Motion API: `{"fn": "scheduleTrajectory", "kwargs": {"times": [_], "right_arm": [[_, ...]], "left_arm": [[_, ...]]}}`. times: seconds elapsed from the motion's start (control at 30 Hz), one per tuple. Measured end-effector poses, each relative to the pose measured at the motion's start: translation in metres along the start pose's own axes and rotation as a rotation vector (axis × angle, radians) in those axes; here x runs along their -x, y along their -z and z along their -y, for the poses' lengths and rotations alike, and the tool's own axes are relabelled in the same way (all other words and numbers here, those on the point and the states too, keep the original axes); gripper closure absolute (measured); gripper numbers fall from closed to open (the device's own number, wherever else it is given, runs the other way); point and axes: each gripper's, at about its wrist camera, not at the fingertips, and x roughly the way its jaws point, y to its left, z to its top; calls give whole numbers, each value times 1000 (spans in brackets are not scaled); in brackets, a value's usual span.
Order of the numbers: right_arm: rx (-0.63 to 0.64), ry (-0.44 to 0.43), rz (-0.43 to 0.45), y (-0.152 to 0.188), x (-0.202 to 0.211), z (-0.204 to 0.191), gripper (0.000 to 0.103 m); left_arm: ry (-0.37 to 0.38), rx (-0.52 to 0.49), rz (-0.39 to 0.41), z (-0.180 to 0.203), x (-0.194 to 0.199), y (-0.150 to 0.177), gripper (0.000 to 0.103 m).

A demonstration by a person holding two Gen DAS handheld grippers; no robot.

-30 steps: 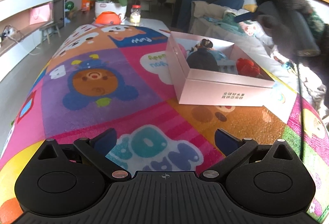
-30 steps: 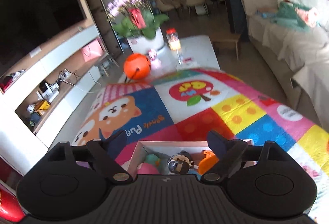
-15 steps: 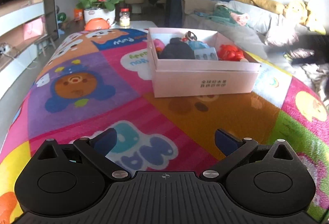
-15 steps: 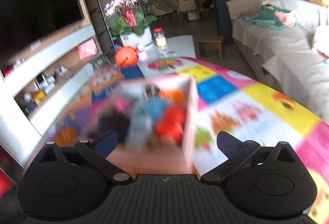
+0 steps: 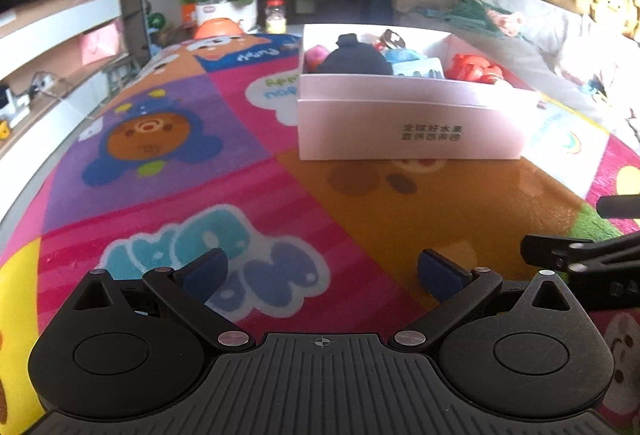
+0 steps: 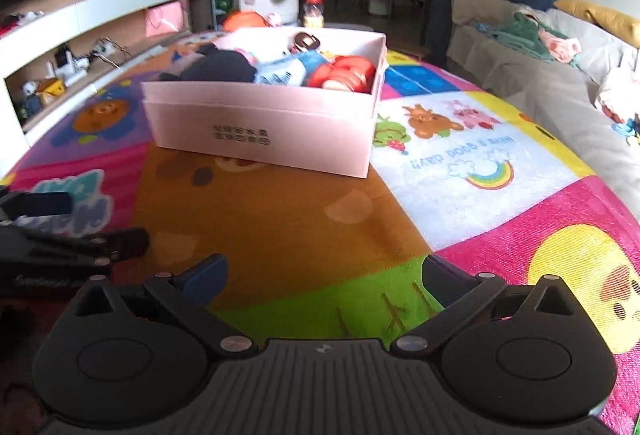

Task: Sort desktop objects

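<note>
A pale pink box [image 5: 408, 127] stands on the colourful cartoon mat [image 5: 168, 171]; it also shows in the right wrist view [image 6: 264, 131]. It holds several items: a black pouch [image 5: 356, 59], a red toy [image 5: 474, 69], a blue packet [image 6: 286, 71] and a pink ball [image 5: 315, 55]. My left gripper [image 5: 322, 273] is open and empty, low over the mat, well short of the box. My right gripper [image 6: 324, 277] is open and empty, also low and short of the box. Each gripper shows at the edge of the other's view.
A flower pot [image 5: 224, 1], an orange round object [image 5: 218, 27] and a jar [image 5: 276, 17] stand beyond the mat's far end. A TV shelf unit [image 6: 80, 47] runs along the left. A sofa with clothes [image 6: 552, 51] lies on the right.
Both grippers have drawn back from the box and dropped low over the mat. The right gripper was above the box a second ago and now sits beside the left one.
</note>
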Motion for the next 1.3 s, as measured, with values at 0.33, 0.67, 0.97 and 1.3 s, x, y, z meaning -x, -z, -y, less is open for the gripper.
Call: {"fn": "scheduleTrajectory", "kwargs": {"times": [0.33, 0.67, 0.97, 1.3], "right_arm": [[-45, 22, 45, 7, -17, 7, 0], [-54, 37, 60, 9, -15, 6, 0], [-55, 36, 60, 9, -15, 6, 0], [-54, 36, 60, 9, -15, 6, 0]], "left_arm": [[7, -16, 23, 5, -11, -5, 0], [9, -13, 26, 6, -10, -3, 0], [10, -11, 25, 6, -10, -3, 0], [11, -11, 25, 6, -10, -3, 0]]}}
